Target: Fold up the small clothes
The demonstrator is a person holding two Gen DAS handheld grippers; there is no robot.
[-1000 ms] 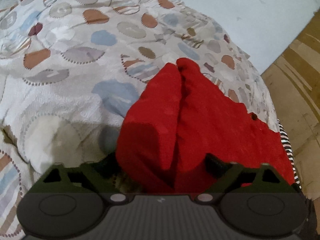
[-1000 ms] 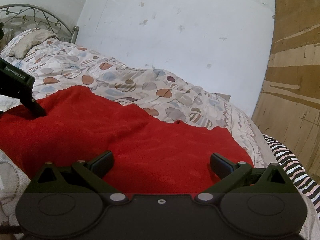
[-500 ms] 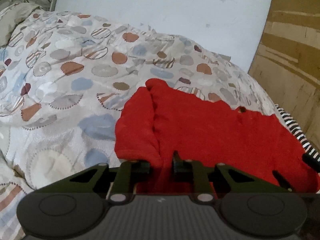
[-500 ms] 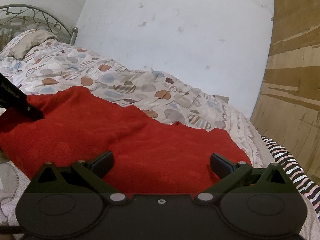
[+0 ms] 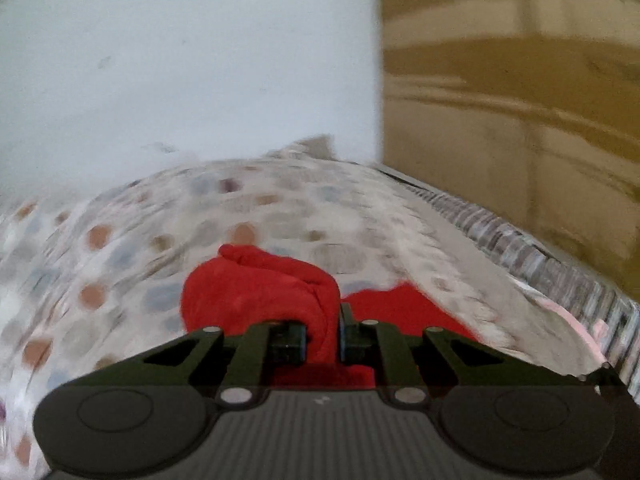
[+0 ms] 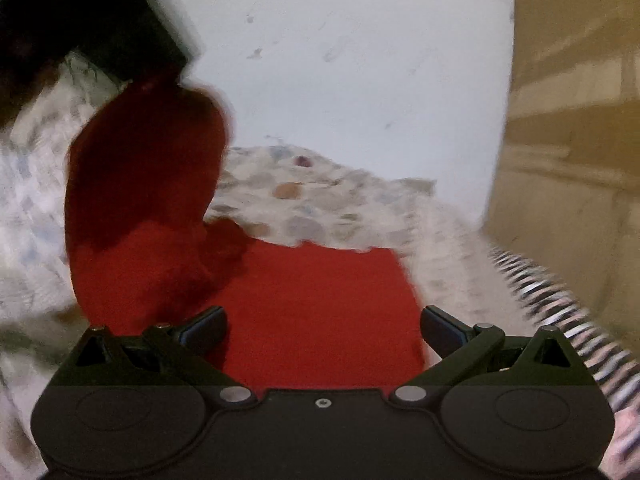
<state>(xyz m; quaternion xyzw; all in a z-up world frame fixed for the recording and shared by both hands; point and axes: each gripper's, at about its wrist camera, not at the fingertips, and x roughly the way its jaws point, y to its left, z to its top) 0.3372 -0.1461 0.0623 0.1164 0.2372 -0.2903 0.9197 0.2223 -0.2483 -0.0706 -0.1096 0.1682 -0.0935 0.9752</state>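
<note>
Lifting a pinched edge of the red garment (image 5: 256,292) off the bed (image 5: 120,240), the left gripper (image 5: 323,334), half a second ago closing, starts the fold while the right gripper (image 6: 323,326) hangs spread wide above flat cloth.

- Patterned bedspread (image 5: 132,248): motion-blurred in both views; spots smeared, print unreadable.
- Striped fabric (image 6: 560,304): streaked, cut by the right edge.
- Red garment (image 6: 312,304): near edge hidden behind the right gripper (image 6: 323,326) body.
- Dark blurred shape (image 6: 100,20), top left of the right wrist view: unidentifiable.
</note>
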